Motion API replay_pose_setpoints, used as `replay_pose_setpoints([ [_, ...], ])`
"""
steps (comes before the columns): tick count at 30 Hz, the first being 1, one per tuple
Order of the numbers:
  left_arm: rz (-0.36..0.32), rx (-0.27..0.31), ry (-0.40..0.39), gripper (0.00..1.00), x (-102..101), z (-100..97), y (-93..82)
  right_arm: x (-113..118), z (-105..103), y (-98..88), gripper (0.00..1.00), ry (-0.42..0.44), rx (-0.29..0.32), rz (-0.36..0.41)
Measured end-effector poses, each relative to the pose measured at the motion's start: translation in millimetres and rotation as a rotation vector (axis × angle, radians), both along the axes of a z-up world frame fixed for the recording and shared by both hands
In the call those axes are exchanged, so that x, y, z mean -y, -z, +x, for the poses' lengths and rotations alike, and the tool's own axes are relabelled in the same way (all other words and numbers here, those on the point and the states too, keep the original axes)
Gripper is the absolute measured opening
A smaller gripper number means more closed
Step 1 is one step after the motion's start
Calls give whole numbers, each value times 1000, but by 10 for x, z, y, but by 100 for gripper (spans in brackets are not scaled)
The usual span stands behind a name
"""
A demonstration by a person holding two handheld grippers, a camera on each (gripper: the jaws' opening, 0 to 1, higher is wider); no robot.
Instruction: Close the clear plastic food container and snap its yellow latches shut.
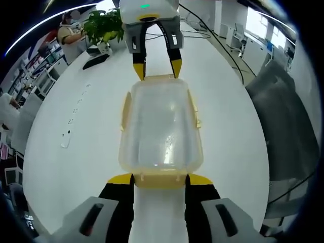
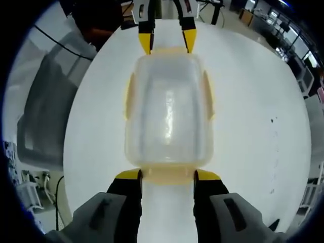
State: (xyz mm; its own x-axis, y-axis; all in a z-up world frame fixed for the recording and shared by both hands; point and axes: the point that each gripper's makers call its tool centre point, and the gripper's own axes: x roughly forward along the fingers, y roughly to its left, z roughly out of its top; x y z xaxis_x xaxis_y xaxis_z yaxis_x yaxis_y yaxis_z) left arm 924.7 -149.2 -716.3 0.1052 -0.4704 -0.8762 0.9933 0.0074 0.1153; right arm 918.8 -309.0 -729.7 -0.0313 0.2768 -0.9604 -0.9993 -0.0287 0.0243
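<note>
The clear plastic container (image 1: 160, 126) lies lengthwise on the white table (image 1: 76, 152) with its lid on. Yellow latches run along its long sides (image 1: 195, 109) and sit at both ends. My left gripper (image 1: 160, 179) is open at the near end, its yellow fingertips (image 1: 120, 178) flanking the end latch (image 1: 160, 181). My right gripper (image 1: 157, 68) is open at the far end in the same way. In the right gripper view the container (image 2: 167, 111) has my right gripper (image 2: 168, 175) at its near end latch (image 2: 168, 176) and my left gripper (image 2: 167, 40) at its far end.
A potted plant (image 1: 104, 28) and a dark flat object (image 1: 95, 61) stand at the table's far end, where a person (image 1: 68, 33) sits. A grey chair (image 1: 286, 116) stands beside the table. A cable (image 1: 223, 45) runs along it. Small items (image 1: 66, 139) lie to the left.
</note>
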Motion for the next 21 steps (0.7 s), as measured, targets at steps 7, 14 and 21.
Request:
replay_pose_setpoints([
  [7, 4, 8, 9, 33, -5, 12, 16, -7, -12, 4, 37, 8, -1, -4],
  [14, 7, 16, 13, 33, -11, 15, 39, 3, -22, 25, 38, 21, -18, 7],
  [21, -4, 9, -5, 36, -17, 25, 23, 15, -70, 45, 40, 33, -37, 4],
])
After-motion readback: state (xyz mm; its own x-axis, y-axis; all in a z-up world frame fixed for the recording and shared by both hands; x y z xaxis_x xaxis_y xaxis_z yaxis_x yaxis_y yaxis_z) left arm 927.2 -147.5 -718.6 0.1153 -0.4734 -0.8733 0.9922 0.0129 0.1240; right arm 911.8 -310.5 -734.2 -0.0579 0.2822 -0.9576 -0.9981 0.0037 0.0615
